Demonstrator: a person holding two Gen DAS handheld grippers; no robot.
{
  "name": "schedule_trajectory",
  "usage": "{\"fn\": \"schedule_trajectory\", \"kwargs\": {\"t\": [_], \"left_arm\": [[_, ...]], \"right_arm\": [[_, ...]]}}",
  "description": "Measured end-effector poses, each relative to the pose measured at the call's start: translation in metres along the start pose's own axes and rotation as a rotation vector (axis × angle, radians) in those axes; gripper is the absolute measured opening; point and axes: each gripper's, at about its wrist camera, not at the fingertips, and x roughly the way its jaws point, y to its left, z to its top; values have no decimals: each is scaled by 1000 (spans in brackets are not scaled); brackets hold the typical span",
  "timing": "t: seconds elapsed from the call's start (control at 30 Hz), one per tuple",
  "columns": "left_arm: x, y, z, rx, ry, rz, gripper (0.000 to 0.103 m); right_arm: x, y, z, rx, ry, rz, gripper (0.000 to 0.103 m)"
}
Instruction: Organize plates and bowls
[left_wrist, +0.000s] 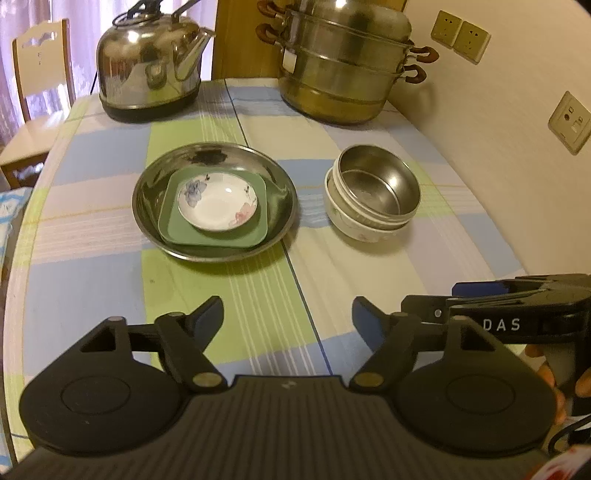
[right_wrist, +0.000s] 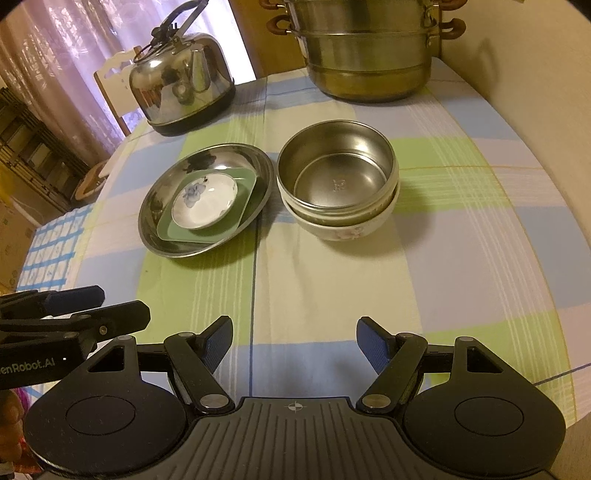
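A round steel plate (left_wrist: 147, 206) (right_wrist: 155, 206) lies mid-table. In it sits a green square plate (left_wrist: 173, 229) (right_wrist: 247, 184), and on that a small white floral dish (left_wrist: 216, 206) (right_wrist: 201, 206). To its right a steel bowl (left_wrist: 380, 184) (right_wrist: 338, 173) is nested in a white floral ceramic bowl (left_wrist: 354, 229) (right_wrist: 343, 230). My left gripper (left_wrist: 288, 314) is open and empty, above the tablecloth in front of the plates. My right gripper (right_wrist: 294, 334) is open and empty, in front of the bowls; it also shows at the right in the left wrist view (left_wrist: 517, 310).
A steel kettle (left_wrist: 147, 70) (right_wrist: 183, 85) stands at the back left. A stacked steamer pot (left_wrist: 343, 62) (right_wrist: 369, 48) stands at the back right. The wall with sockets (left_wrist: 461, 37) is close on the right. A wooden chair (left_wrist: 37, 74) stands beyond the table's left edge.
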Motion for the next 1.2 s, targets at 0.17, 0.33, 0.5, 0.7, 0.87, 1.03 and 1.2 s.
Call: {"fn": "schedule_trajectory", "kwargs": {"t": [0.17,0.33,0.5,0.7,0.87,1.03,1.2], "left_arm": [[-4,-6,3,29,-64,18,93],[4,-5,13,-17,-59,-9,94],[18,-9,26,-26,-57,7,87],[43,-26,49,-13,-41,14,83],[71,-38,72,-20,-28,14,82],[105,-48,90,-15,-2,10,74],[131,-47,98,-53,45,0,66]], "right_arm": [[4,-7,4,-1,-5,-10,74],[7,-17,14,9,-8,-18,74],[3,-30,26,3,-42,-44,74],[1,-57,53,34,-86,-51,74],[11,-73,80,28,-98,-56,74],[29,-83,98,24,-82,-52,74],[47,-88,108,17,-66,-41,73]]}}
